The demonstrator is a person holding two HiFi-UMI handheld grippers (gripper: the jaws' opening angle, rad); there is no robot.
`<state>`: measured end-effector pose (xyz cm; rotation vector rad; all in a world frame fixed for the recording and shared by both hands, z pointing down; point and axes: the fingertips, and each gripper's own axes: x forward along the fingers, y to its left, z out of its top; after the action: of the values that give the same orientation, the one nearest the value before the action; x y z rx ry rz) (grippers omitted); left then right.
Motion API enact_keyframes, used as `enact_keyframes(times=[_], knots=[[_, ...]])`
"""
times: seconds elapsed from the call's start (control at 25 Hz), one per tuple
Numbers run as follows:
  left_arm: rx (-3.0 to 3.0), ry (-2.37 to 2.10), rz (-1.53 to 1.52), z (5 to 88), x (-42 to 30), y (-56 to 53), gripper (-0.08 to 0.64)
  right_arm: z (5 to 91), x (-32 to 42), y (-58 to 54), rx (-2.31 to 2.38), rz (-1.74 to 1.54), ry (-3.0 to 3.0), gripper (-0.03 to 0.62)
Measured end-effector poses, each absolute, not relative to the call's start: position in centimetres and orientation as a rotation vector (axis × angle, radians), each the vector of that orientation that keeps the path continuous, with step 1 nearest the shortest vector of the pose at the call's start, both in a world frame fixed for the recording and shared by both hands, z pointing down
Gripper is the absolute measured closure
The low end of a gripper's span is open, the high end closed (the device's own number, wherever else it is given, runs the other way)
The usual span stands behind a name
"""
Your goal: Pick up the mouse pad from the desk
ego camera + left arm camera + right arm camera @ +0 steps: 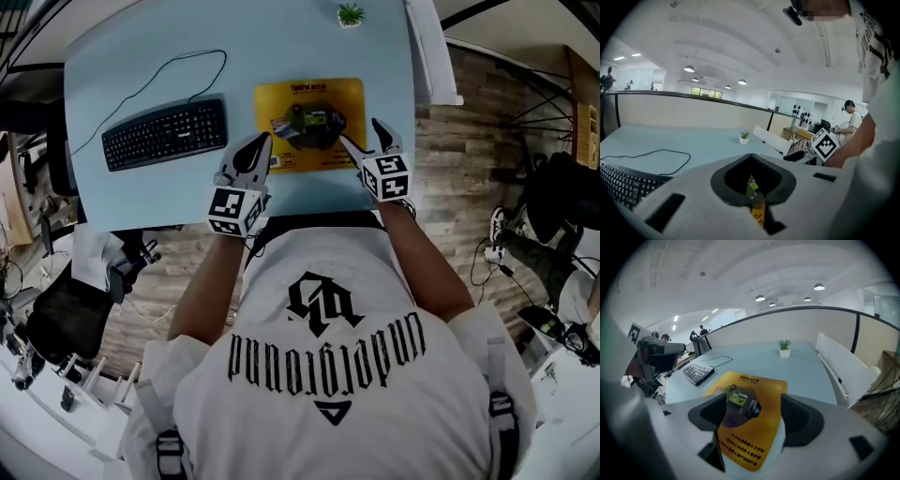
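Observation:
A yellow mouse pad [309,127] with a dark and green picture printed on it lies flat on the light blue desk [141,56], near the front edge. My right gripper [367,142] hangs over the pad's near right corner with its jaws open; in the right gripper view [750,427] the mouse pad [752,399] shows between them, untouched. My left gripper [251,155] is at the pad's near left corner with its jaws together. In the left gripper view [757,197] only a yellow sliver of the mouse pad [758,213] shows through the slit.
A black keyboard [164,133] with a looping cable lies left of the pad. A small potted plant [351,15] stands at the desk's far edge. White furniture [843,366] borders the desk's right side. An office chair [56,309] stands at the lower left.

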<state>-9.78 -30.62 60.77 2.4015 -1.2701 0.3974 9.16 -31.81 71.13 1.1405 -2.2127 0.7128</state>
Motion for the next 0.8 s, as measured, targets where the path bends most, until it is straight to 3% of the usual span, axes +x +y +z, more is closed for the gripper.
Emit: enact_keyframes(times=[0.36, 0.8], knots=[[2.355, -1.228, 0.474, 64.4, -9.5, -30.6, 0.552, 77.7, 8.9, -31.5, 1.067, 0.783, -2.095, 0.192], [2.339, -1.21, 0.486, 66.1, -9.6, -30.6, 0.552, 79.8, 8.5, -31.7, 1.087, 0.733, -2.03, 0.144]])
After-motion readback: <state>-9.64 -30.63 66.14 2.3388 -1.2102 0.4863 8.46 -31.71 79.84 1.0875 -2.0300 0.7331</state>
